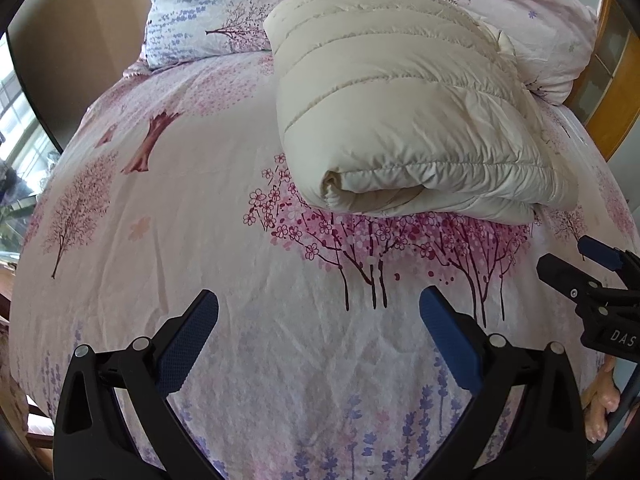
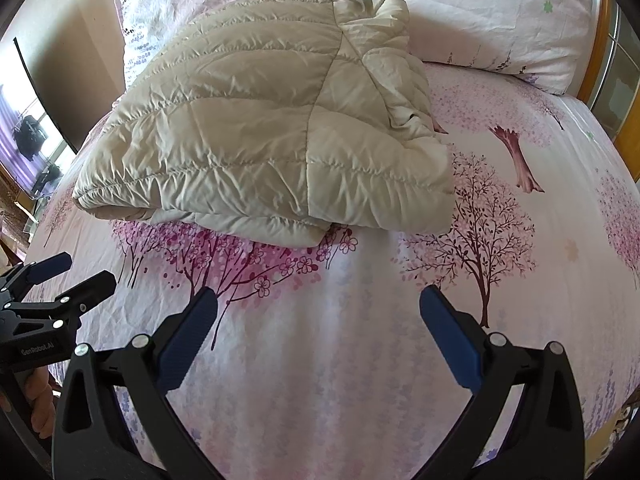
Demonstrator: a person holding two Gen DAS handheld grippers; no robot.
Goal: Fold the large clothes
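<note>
A cream quilted puffer jacket [image 1: 400, 104] lies folded into a thick rectangle on the bed, its rolled edge facing me. The right wrist view shows the same jacket [image 2: 256, 136] toward the upper left. My left gripper [image 1: 319, 312] hovers open over the bare sheet, well short of the jacket, nothing between its blue pads. My right gripper [image 2: 319, 312] is open too, over the sheet just below the jacket's near edge. Each gripper appears in the other's view: the right gripper [image 1: 568, 256] at the right edge, the left gripper [image 2: 86, 266] at the left edge, both open.
The bed sheet [image 1: 200, 208] is pink-white with printed blossom trees. Pillows [image 1: 192, 12] in matching fabric sit behind the jacket. A wooden headboard frame [image 1: 604, 92] runs along the right. A dark screen [image 2: 44, 92] and window are at the left. A hand [image 1: 600, 408] holds the right gripper's handle.
</note>
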